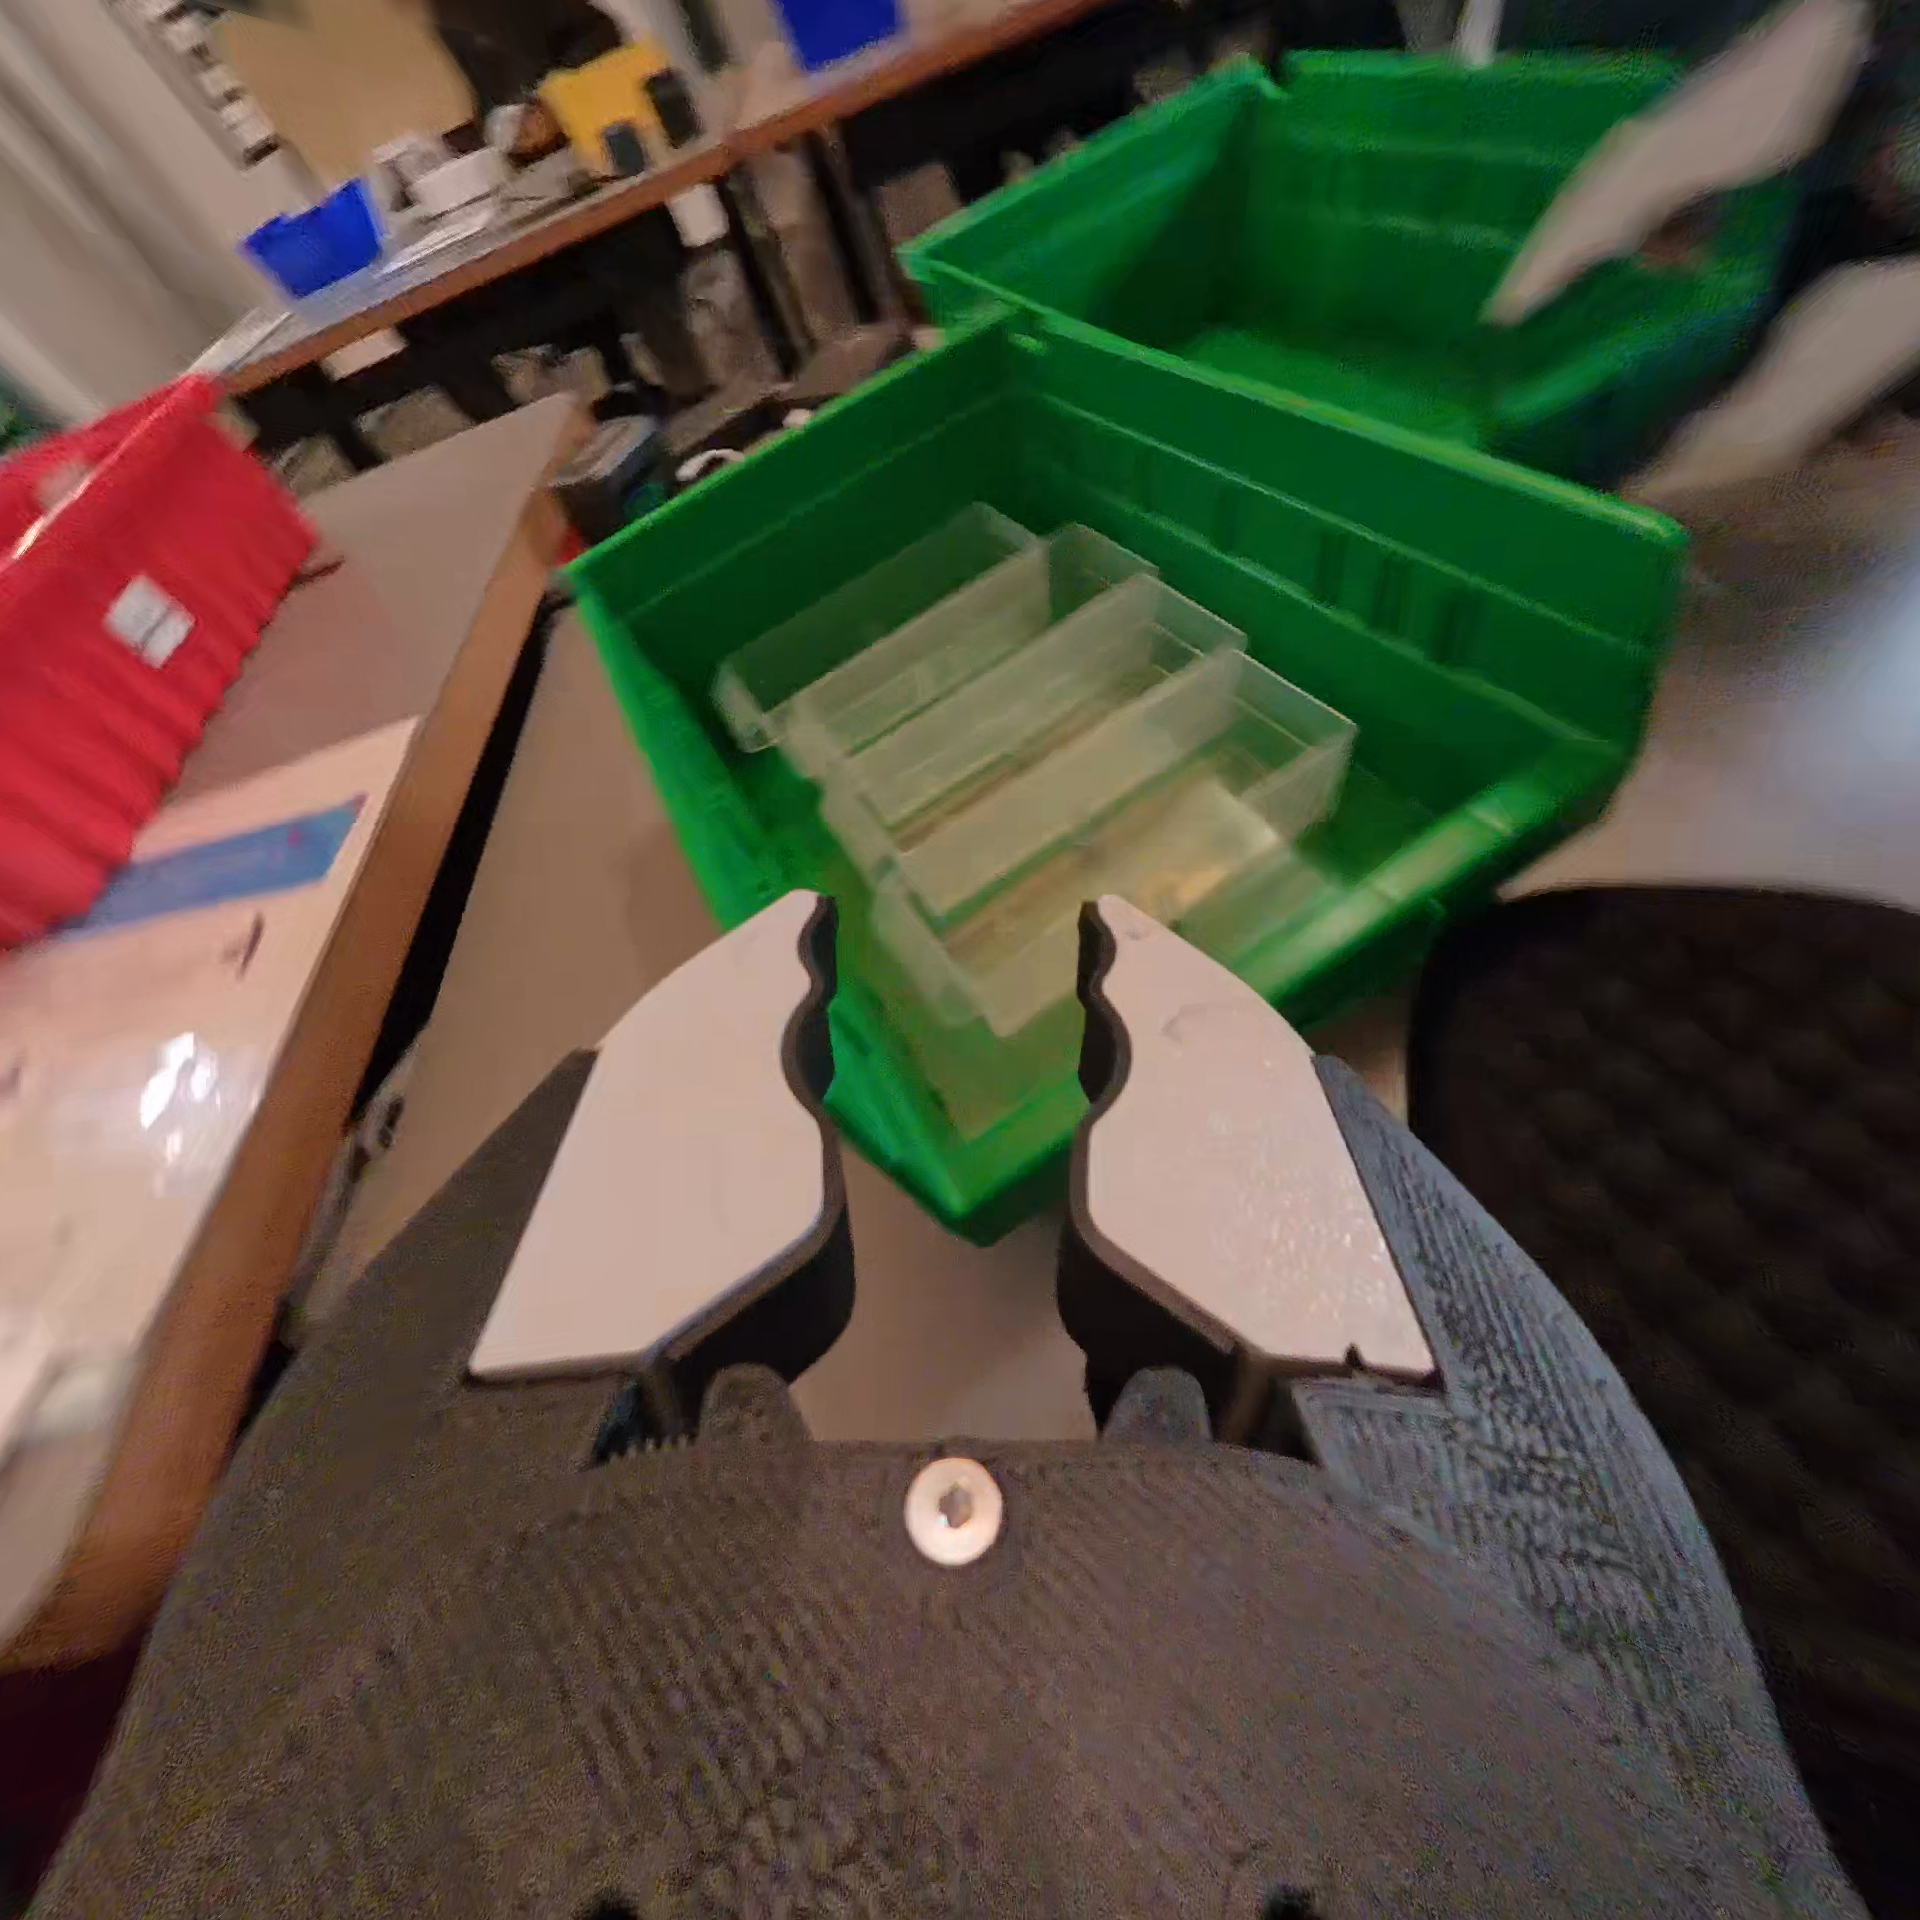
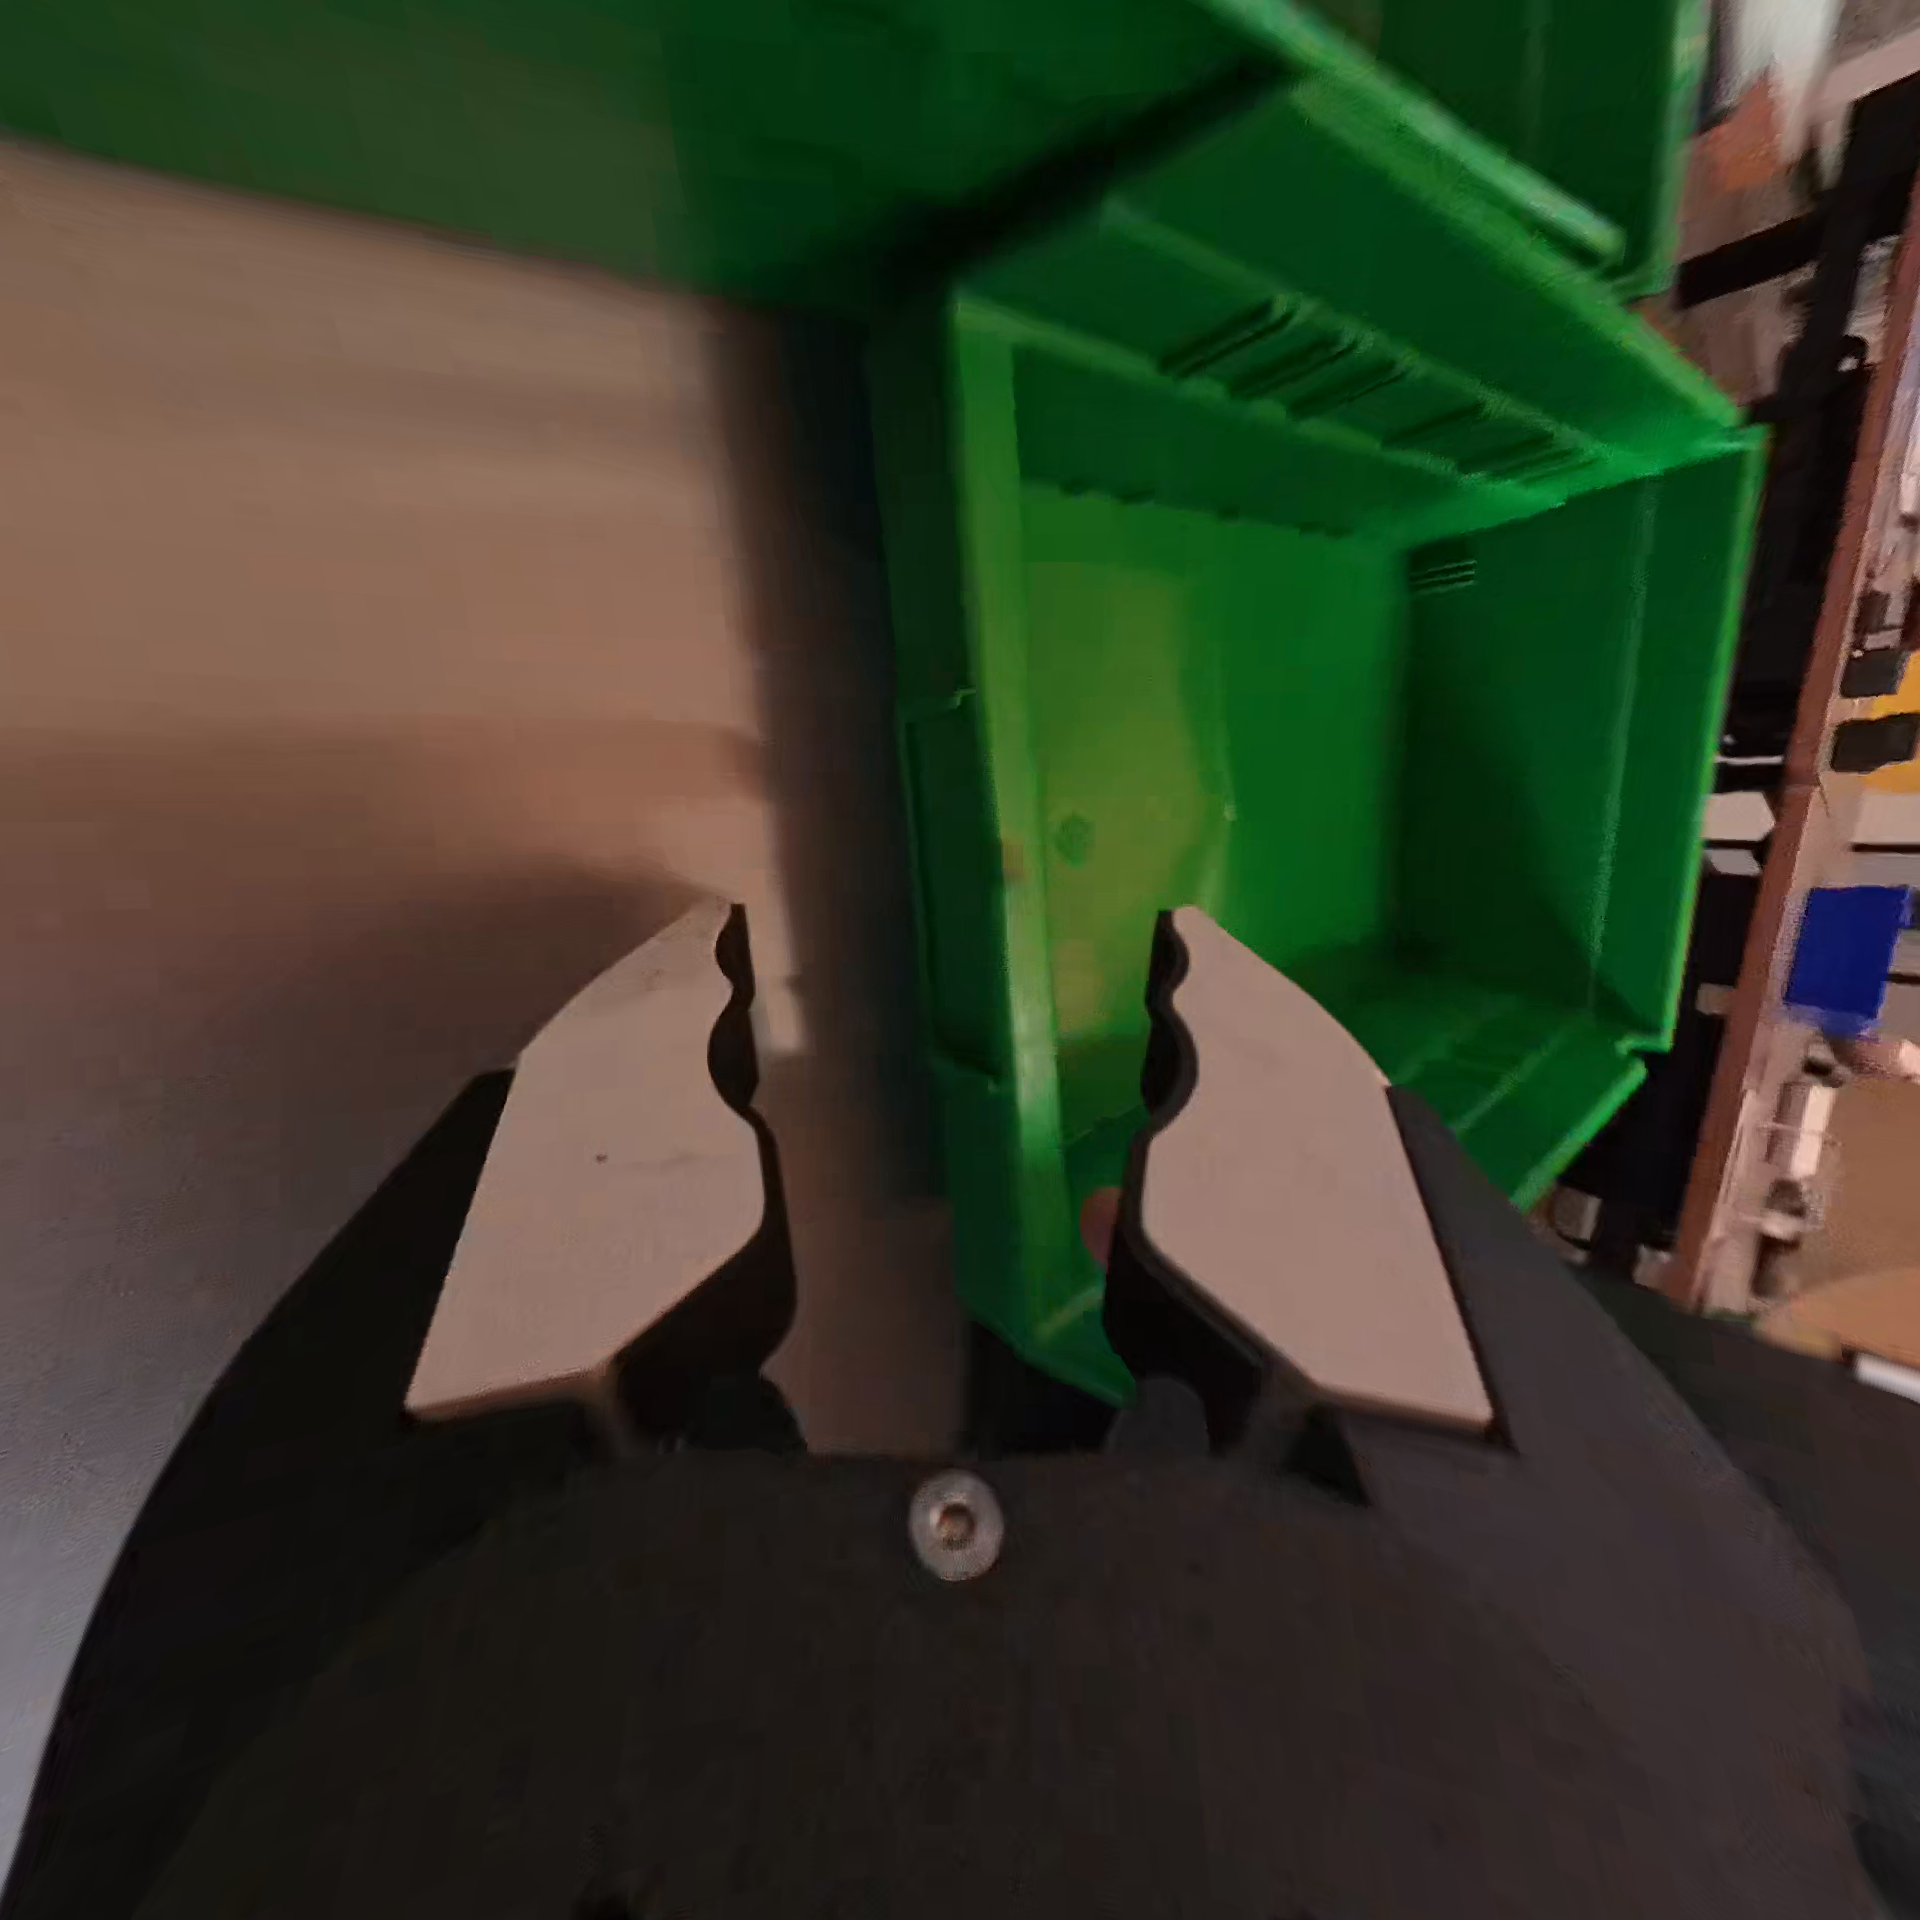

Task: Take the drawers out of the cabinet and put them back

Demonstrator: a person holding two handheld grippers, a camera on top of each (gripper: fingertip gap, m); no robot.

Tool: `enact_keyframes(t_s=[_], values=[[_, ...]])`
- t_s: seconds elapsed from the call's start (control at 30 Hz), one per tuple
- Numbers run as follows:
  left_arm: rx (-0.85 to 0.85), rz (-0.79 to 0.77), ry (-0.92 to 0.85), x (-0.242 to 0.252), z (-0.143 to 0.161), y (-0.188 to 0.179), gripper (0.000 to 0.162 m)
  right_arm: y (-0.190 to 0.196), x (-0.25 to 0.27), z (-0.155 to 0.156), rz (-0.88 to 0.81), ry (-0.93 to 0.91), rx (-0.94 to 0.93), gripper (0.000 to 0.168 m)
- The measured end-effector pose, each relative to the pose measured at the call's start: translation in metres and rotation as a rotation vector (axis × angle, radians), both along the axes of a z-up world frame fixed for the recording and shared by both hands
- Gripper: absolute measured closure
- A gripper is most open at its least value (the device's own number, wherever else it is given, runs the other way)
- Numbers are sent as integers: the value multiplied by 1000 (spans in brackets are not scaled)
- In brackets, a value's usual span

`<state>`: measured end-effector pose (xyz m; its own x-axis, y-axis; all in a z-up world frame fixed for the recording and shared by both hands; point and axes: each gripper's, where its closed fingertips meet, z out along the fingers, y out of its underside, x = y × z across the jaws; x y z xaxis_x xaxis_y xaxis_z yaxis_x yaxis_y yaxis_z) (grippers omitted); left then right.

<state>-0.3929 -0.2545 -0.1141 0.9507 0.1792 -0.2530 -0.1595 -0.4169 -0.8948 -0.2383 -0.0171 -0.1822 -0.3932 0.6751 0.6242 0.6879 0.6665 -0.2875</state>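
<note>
Lying binned, clear drawers [image 1: 1029, 748] sit beyond left claw [image 1: 956, 935].

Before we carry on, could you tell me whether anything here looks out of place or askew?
The clear drawers lie in the near green bin, overlapping at a slant rather than sitting in a cabinet; no cabinet shows. Both the left gripper and right gripper are open and empty.

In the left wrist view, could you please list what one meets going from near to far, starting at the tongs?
Left tongs → near green bin holding clear drawers → far green bin → long table with a blue bin.
</note>
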Motion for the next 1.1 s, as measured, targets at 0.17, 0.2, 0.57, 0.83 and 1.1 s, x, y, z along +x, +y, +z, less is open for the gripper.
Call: enact_keyframes(t_s=[0.17,0.2,0.57,0.83,1.1], values=[[-474,-261,179,47,-53,21,104,9,-33,-35,118,-148,91,124],[-557,-288,201,46,-67,24,102,12,-34,-33,118,-159,138,131],[-735,-535,398,58,-111,49,129,-106,103,10,365,-150,-152,138],[-684,-531,505,68,-111,67,132,-158,245,55,288,-57,-328,136],[-661,-585,538,89,-107,89,132,-156,343,73,-78,55,-307,136]])
